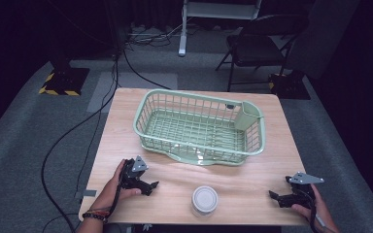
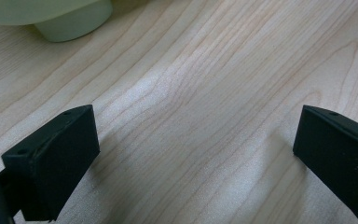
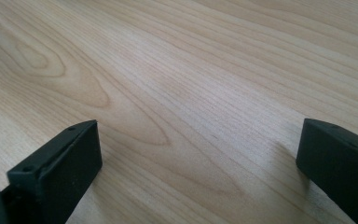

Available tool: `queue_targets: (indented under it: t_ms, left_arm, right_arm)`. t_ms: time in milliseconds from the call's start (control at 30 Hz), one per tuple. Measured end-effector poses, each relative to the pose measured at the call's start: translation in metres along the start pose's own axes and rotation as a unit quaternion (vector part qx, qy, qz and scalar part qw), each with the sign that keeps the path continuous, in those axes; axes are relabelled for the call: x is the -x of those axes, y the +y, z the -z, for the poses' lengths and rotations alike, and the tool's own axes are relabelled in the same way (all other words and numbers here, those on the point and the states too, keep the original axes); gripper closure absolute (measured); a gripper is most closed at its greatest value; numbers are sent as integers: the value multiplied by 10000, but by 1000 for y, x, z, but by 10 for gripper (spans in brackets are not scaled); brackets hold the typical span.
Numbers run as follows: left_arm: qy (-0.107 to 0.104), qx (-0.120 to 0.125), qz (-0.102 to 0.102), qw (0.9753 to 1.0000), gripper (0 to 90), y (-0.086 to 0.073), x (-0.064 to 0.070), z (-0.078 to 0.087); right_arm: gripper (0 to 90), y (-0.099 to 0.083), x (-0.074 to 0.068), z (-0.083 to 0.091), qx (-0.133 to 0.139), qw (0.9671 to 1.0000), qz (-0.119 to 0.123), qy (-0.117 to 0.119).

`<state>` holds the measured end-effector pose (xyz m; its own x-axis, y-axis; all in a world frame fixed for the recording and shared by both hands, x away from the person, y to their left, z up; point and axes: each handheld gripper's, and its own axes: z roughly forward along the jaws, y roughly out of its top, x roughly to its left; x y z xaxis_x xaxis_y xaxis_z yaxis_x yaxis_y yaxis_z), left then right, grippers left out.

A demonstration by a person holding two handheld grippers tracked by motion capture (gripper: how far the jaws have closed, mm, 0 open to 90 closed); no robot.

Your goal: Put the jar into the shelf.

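Note:
A pale green wire basket (image 1: 200, 127) stands empty on the far half of the wooden table (image 1: 252, 182). Near the front edge sits a white round cup (image 1: 204, 200), seen from above. My left gripper (image 1: 150, 186) rests on the table at the front left, a hand around it, pointing toward the cup. Its jaws stand wide apart over bare wood in the left gripper view (image 2: 196, 154), with a green foot of the basket (image 2: 72, 21) at the top left. My right gripper (image 1: 273, 196) lies at the front right, open over bare wood (image 3: 198, 158), nothing between the jaws.
A black folding chair (image 1: 262, 41) and a white stand leg (image 1: 182, 29) are on the floor beyond the table. Black cables (image 1: 85, 126) trail down the table's left side. Bare wood lies between the basket and the cup.

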<state>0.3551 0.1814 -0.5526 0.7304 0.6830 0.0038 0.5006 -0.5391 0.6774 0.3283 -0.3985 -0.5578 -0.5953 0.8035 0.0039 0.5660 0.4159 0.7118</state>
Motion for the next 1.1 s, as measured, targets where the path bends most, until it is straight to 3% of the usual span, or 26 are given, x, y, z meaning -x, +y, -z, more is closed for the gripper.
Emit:
queue_targets:
  t_ms: [333, 633, 800, 867, 900, 1100]
  left_arm:
    - [7, 2, 5, 10000, 0, 0, 0, 0]
    - [9, -1, 9, 10000, 0, 0, 0, 0]
    - [7, -2, 9, 10000, 0, 0, 0, 0]
    - [8, -3, 13, 10000, 0, 0, 0, 0]
    - [9, -2, 7, 10000, 0, 0, 0, 0]
    - [6, 1, 6, 10000, 0, 0, 0, 0]
  right_arm:
    - [1, -1, 0, 0, 22, 10000, -20, -27]
    - [3, 2, -1, 1, -142, 9999, -23, -41]
    - [39, 6, -2, 4, -278, 9995, 122, -78]
    - [26, 8, -3, 4, -321, 9993, 164, 50]
    - [31, 8, -4, 4, -330, 9992, 205, -17]
    - [31, 15, -12, 7, -399, 9984, 389, 114]
